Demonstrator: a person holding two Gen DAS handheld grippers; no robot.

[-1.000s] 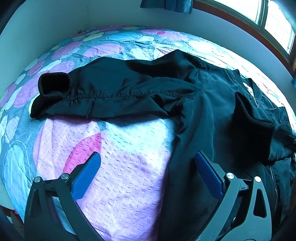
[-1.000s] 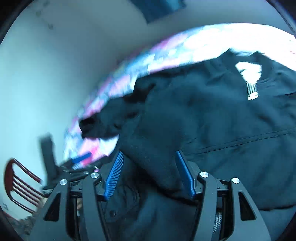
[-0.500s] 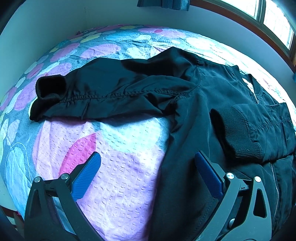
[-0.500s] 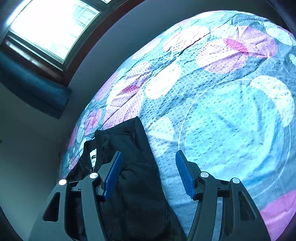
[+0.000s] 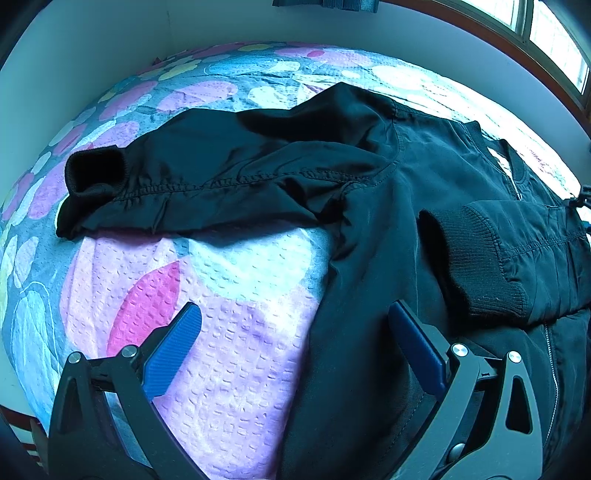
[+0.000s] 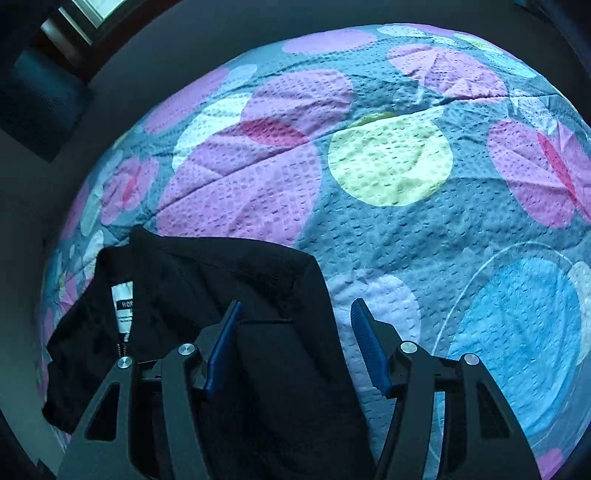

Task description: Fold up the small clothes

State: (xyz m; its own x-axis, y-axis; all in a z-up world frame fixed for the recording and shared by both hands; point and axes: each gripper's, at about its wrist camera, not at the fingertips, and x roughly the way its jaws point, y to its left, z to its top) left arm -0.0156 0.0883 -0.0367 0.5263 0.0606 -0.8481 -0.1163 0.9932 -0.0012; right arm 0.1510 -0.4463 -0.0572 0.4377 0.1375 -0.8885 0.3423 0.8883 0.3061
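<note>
A small black zip jacket [image 5: 373, 221] lies flat on the bed. One sleeve [image 5: 207, 184] stretches out to the left, ending in a ribbed cuff [image 5: 94, 170]. The other sleeve [image 5: 517, 251] is folded across the chest, its ribbed cuff [image 5: 465, 262] lying on the body. My left gripper [image 5: 295, 350] is open and empty, hovering over the jacket's left side edge. My right gripper [image 6: 295, 343] is open and empty above the jacket's shoulder edge [image 6: 280, 332]; the collar label [image 6: 122, 302] shows at its left.
The bed is covered by a quilt with large pink, purple, blue and yellow circles [image 6: 391, 162]. A wall [image 5: 92, 48] and a wood-framed window [image 5: 546, 33] stand behind the bed. A dark curtain [image 6: 33, 99] hangs at the upper left of the right wrist view.
The right sleeve was laid across the jacket's chest and let go. My right gripper then swung away to the shoulder side, facing the open quilt. My left gripper stayed almost still.
</note>
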